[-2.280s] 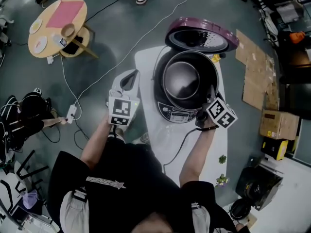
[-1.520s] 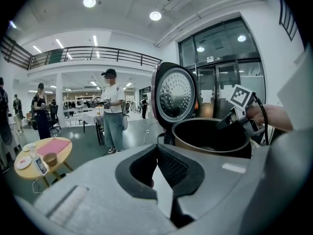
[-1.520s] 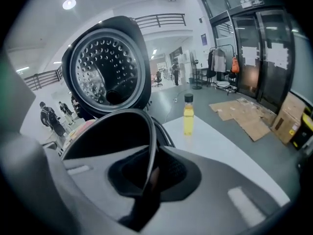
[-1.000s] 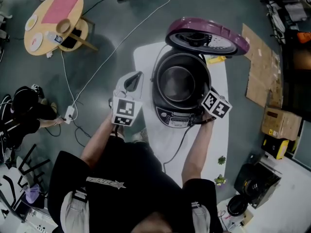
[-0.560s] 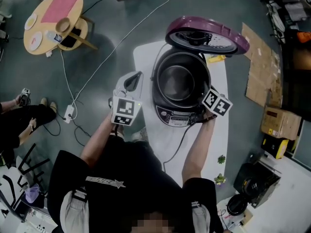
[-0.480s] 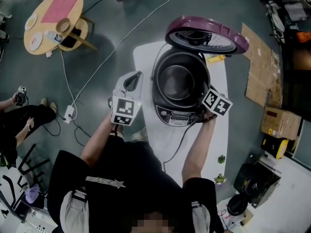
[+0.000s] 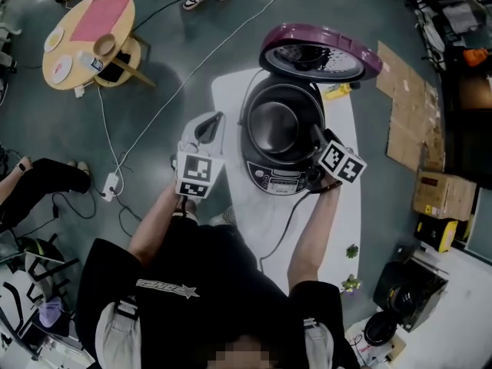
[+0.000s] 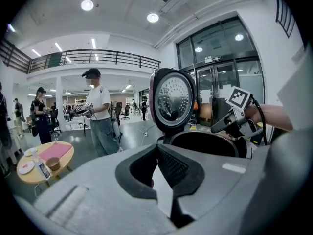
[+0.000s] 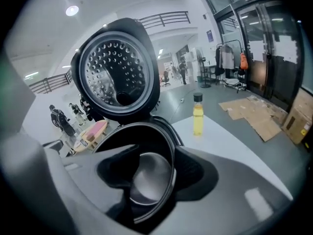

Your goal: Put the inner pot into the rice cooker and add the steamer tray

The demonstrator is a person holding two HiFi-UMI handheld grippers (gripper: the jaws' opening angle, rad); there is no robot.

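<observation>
Lettering on the rice cooker point(image 7: 250, 141) control panel point(image 7: 278, 181) is unreadably small.

Head view: dim, cool and flat, lit from overhead; soft, faint shadows only; dull sheen on the inner pot point(image 7: 275, 125); sharp at centre, bent toward the edges.

Left gripper view: bright, lit by round ceiling lamps point(image 8: 87, 5); strong fisheye curvature, black corners, near foreground blurred.

Right gripper view: same curvature and dark corners; glare on the perforated lid point(image 9: 115, 73); nearest surfaces out of focus, distance pale and washed out.
</observation>
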